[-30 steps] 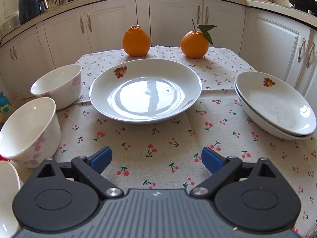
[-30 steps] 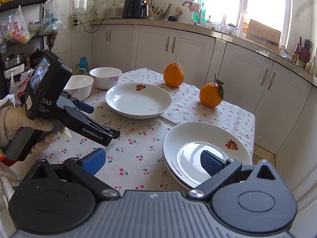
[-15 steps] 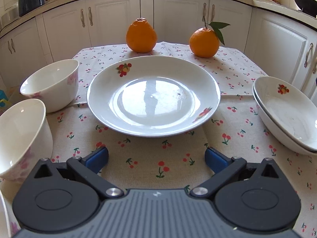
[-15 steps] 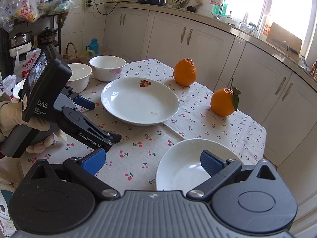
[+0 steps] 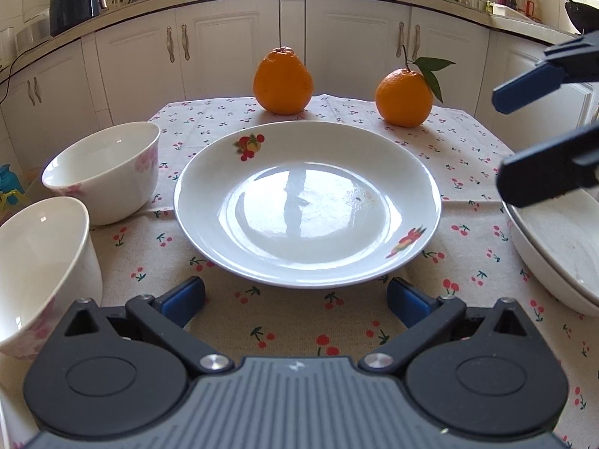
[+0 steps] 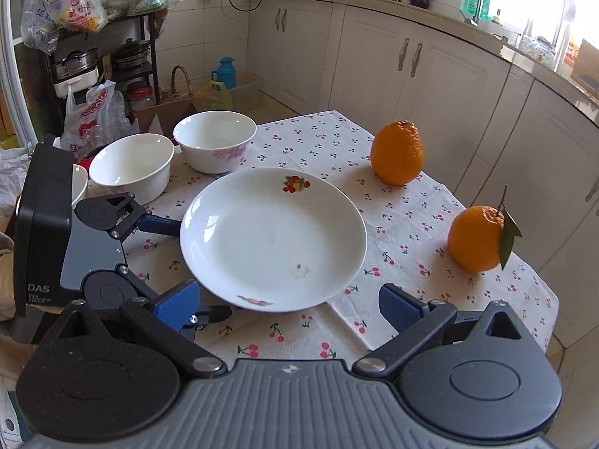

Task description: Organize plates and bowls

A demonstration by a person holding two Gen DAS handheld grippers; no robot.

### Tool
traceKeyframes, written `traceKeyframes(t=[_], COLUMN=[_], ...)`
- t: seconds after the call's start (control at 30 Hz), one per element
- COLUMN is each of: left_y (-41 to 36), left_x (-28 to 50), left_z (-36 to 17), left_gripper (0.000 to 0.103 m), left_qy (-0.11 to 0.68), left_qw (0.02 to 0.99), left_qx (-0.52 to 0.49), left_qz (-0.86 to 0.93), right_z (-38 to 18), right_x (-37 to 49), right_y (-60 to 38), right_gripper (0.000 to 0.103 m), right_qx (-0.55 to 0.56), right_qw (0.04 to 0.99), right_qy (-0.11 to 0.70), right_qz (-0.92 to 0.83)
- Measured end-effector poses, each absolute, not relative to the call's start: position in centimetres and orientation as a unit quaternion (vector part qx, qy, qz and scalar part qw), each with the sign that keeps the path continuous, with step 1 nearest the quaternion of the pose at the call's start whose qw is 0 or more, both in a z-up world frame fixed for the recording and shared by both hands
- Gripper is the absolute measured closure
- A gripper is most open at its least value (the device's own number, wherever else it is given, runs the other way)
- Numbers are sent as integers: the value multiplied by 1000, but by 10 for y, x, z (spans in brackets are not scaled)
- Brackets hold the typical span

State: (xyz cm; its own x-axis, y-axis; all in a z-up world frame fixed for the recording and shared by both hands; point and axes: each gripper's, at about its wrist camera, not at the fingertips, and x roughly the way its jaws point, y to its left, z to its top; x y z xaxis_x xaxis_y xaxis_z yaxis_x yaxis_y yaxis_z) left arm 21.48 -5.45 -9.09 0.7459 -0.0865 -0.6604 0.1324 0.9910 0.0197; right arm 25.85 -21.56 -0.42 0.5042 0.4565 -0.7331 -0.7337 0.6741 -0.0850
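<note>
A white plate (image 5: 307, 209) with a small fruit print on its rim sits on the cherry-print tablecloth (image 5: 292, 321), at the centre of the left wrist view. The left gripper (image 5: 295, 299) hangs just short of the plate's near rim, jaws spread wide, one blue pad on either side and neither touching the china. In the right wrist view the same gripper (image 6: 187, 265) comes in from nine o'clock, its two fingers straddling the plate's (image 6: 273, 235) left edge with nothing pressed between them.

At ten o'clock of the plate stands a white bowl (image 5: 105, 172) with pink flowers, and at eight o'clock a second bowl (image 5: 41, 273), closer to the camera. The edge of what may be a third bowl (image 6: 79, 183) peeks out behind the left gripper's body in the right wrist view; too little of it shows to be sure.

At three to four o'clock, two more plates are stacked (image 5: 558, 258), cut off by the picture's edge. Above that stack hovers the right gripper (image 5: 524, 142), its fingers apart and empty. In its own view its blue pads (image 6: 397, 303) stand wide over bare cloth at the plate's near side.

Two oranges rest at the far end of the table: a knobbed orange (image 5: 283, 81) at twelve o'clock and a leafy orange (image 5: 404, 98) at one o'clock, well apart from each other. White cabinets (image 5: 224, 48) run behind.
</note>
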Motion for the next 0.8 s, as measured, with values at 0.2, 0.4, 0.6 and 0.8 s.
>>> traceKeyframes(t=[0.2, 0.4, 0.6, 0.8], left_y=[-55, -55, -55, -56], left_x=[217, 222, 223, 222], left_z=[-91, -90, -90, -89], left_gripper=[0, 0, 1, 3], left_qy=[351, 356, 355, 351], left_qw=[934, 933, 933, 934], left_qx=[32, 32, 34, 41], left_qz=[-55, -53, -58, -63], right_z=[-11, -26, -38, -50], right_x=[299, 337, 374, 404], right_y=[-200, -182, -172, -163], right_gripper=[0, 0, 0, 0], right_qx=[-206, -223, -210, -191], right_qw=[822, 800, 786, 774], right_qy=[371, 388, 407, 422], right_qz=[380, 401, 415, 431])
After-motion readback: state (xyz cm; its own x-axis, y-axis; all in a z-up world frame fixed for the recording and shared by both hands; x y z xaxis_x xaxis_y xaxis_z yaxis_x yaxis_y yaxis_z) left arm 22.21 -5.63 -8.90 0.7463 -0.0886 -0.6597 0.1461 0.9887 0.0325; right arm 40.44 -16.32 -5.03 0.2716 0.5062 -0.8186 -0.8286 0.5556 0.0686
